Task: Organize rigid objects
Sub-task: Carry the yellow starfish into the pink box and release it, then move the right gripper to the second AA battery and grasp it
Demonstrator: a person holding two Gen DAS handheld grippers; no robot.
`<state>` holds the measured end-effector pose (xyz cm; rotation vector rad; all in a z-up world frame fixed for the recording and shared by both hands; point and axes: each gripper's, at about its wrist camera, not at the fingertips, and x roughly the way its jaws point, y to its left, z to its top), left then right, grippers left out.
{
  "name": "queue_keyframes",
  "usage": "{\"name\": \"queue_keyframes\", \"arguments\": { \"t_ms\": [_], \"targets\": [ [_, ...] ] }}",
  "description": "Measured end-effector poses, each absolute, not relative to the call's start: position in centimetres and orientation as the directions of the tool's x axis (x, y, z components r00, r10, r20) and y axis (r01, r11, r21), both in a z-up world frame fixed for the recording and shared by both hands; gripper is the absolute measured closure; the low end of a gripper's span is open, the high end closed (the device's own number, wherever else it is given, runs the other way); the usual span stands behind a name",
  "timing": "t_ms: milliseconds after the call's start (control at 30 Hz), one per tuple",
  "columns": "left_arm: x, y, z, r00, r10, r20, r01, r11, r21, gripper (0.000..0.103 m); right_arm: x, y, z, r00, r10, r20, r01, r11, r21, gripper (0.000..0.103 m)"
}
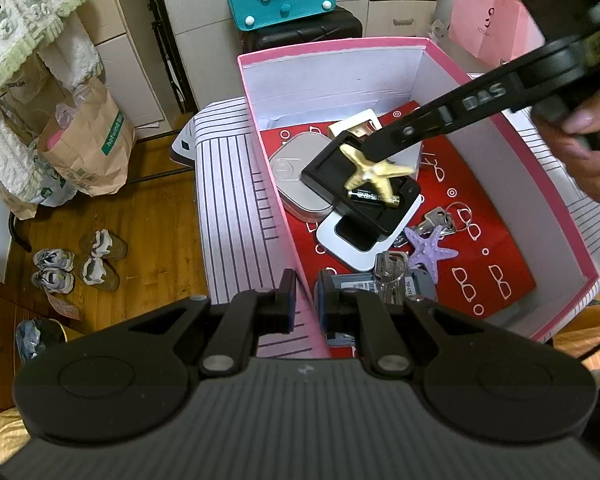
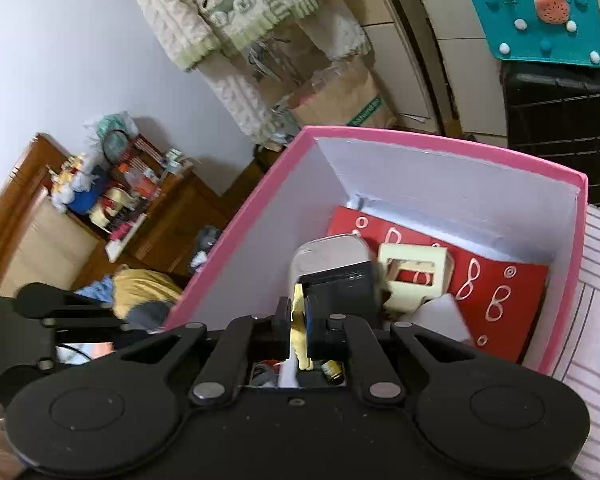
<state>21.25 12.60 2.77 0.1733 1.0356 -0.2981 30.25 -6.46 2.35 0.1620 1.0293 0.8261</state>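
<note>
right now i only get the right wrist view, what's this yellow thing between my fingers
Observer: A yellow starfish, pinched by one arm in the right hand-held gripper, above a black tray.
Operator: anything on the box floor i can't see
Observer: A purple starfish lies there beside some keys.
Operator: and where's the left one
Observer: The left hand-held gripper is shut on the side wall of the box, at its near end.
</note>
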Motion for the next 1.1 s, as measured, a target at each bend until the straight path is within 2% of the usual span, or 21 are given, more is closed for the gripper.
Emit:
{"name": "queue_keyframes", "arguments": {
  "t_ms": [100,133,267,333,733,900,1033,1100],
  "targets": [
    [21.3,12.7,2.7,0.474,-0.169,-0.864,0.318,0.948,-0.011,0.093,29.9,-5.6,2.1,0.286,0.617,-0.733,-0.573,0.723,0.385,0.085],
    [21.2,12.8,2.7,0.474,-0.172,-0.864,0.318,0.948,-0.014,0.093,29.5,-5.2,2.3,0.318,0.591,-0.742,-0.594,0.734,0.329,0.085],
    [21.2,12.8,2.8,0.476,-0.175,-0.862,0.312,0.95,-0.02,0.093,28.1,-5.0,3.6,0.419,0.556,-0.718,-0.63,0.747,0.211,0.081],
    [21.2,12.8,2.8,0.478,-0.172,-0.861,0.314,0.949,-0.015,0.093,27.3,-5.6,4.5,0.451,0.56,-0.695,-0.628,0.752,0.199,0.074],
    [21.2,12.7,2.7,0.482,-0.159,-0.862,0.315,0.949,0.001,0.092,22.6,-13.9,8.3,0.63,0.463,-0.624,-0.52,0.848,0.104,0.058],
    [21.2,12.9,2.7,0.485,-0.164,-0.859,0.295,0.956,-0.016,0.092,21.5,-17.9,7.4,0.691,0.398,-0.603,-0.436,0.895,0.091,0.053],
    [21.2,13.1,2.8,0.488,-0.162,-0.858,0.277,0.961,-0.024,0.092,21.6,-20.7,4.8,0.704,0.37,-0.606,-0.385,0.916,0.111,0.052],
    [21.1,13.0,2.8,0.489,-0.158,-0.858,0.27,0.963,-0.023,0.092,21.4,-21.4,3.2,0.71,0.37,-0.599,-0.392,0.914,0.099,0.048]
  ]
}}
